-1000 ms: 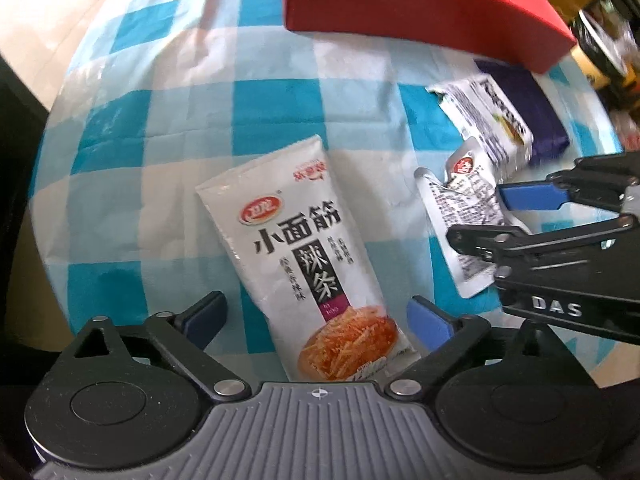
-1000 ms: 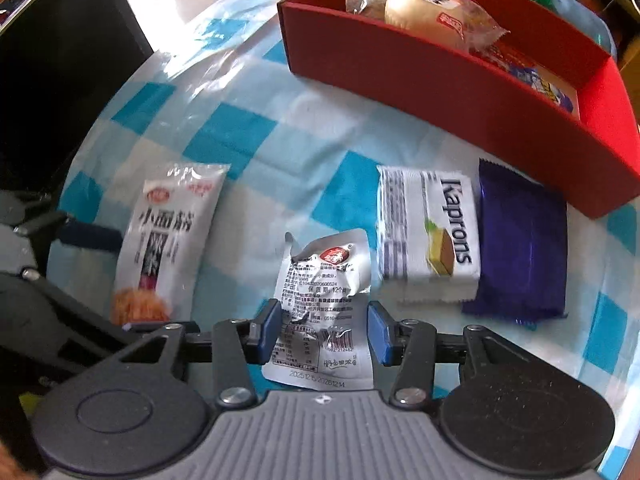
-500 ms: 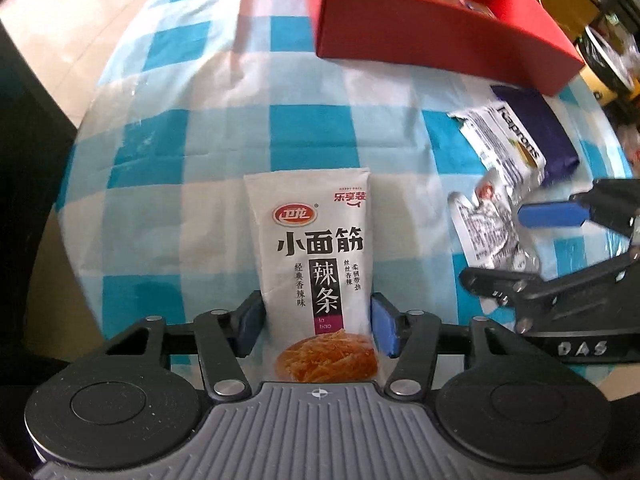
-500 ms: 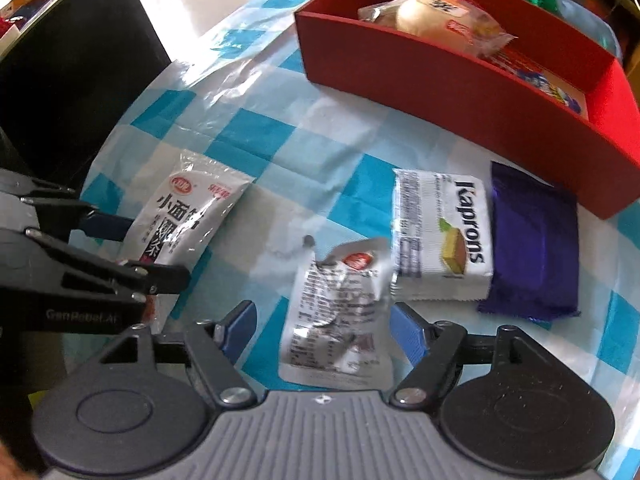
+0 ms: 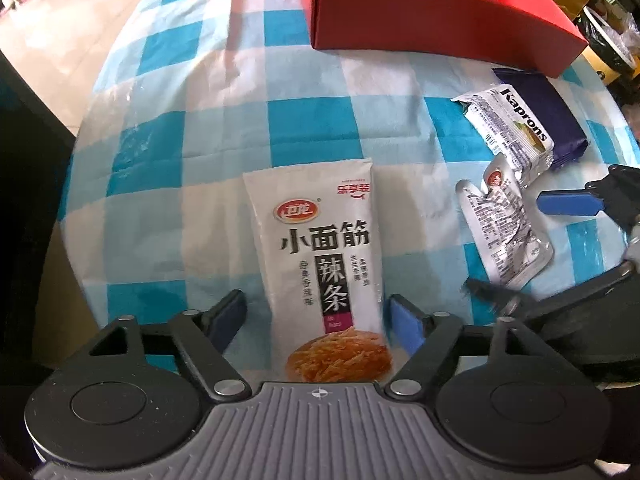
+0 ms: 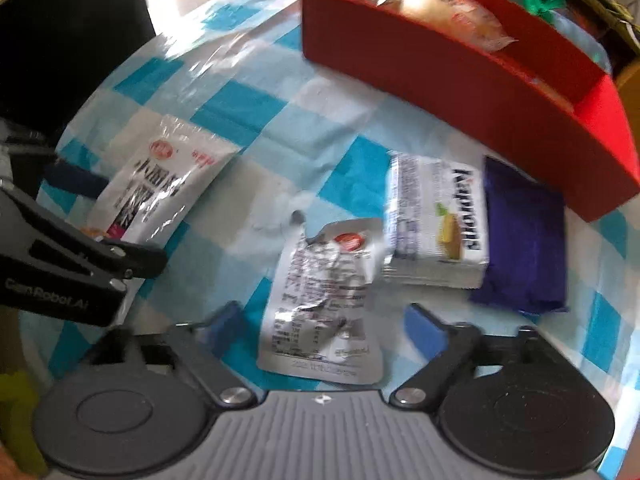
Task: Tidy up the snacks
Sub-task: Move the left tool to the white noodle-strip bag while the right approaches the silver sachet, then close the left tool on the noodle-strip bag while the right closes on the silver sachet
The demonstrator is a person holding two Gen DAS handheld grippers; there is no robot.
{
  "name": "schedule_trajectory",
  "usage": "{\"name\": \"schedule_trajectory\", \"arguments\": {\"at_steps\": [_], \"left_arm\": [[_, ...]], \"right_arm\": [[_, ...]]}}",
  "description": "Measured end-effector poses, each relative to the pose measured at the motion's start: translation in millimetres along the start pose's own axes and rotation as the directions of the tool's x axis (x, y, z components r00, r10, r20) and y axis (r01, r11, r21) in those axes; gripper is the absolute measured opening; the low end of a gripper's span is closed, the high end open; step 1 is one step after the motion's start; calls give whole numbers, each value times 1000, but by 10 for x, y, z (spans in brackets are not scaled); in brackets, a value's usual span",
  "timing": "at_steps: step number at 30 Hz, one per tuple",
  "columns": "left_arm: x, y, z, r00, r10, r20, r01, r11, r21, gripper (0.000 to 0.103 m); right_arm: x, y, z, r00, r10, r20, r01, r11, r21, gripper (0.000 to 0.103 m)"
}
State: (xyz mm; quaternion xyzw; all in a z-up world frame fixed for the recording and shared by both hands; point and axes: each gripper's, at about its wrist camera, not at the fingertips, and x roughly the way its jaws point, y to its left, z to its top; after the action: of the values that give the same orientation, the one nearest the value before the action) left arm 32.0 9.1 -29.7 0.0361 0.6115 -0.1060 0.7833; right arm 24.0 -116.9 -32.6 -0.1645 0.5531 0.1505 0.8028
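Left gripper [image 5: 316,320] opening astride white pouch [image 5: 320,256]; right gripper [image 6: 320,332] closing, straddling silver sachet [image 6: 324,304] beside Kaprons pack [image 6: 436,224].

Left gripper [image 5: 318,320]: black linkage arms, blue pads, silver screws, ribbed grey body. Right gripper [image 6: 320,326] alike; "GenRobot.AI" lettering at lower left on the left gripper's black side.

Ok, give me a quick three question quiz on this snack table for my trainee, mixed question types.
1. True or false: the red box is empty.
2. Which packet lies between the fingers of the right tool? A) purple packet B) crinkled silver packet C) Kaprons packet
3. Fill in: the purple packet lies right beside the ______ packet.

Key:
1. False; a wrapped bun is inside.
2. B, the silver packet.
3. Kaprons.
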Motion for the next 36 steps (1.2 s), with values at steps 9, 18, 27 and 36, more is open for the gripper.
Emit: {"name": "schedule_trajectory", "arguments": {"at_steps": [9, 18, 27, 36], "left_arm": [[-126, 94, -46, 999, -40, 23, 41, 998, -39, 60], [-231, 98, 5, 995, -79, 53, 82, 995, -48, 56], [-121, 10, 57, 998, -62, 23, 63, 998, -24, 76], [-31, -66, 181, 998, 41, 50, -40, 999, -13, 85]], "right_arm": [[-181, -78, -53, 999, 12, 47, -14, 998, 55, 43], [-339, -195, -83, 995, 25, 93, -37, 991, 128, 35], [-289, -162, -34, 996, 28, 88, -38, 994, 107, 34], [-55, -146, 22, 996, 13, 93, -21, 996, 89, 53]]}}
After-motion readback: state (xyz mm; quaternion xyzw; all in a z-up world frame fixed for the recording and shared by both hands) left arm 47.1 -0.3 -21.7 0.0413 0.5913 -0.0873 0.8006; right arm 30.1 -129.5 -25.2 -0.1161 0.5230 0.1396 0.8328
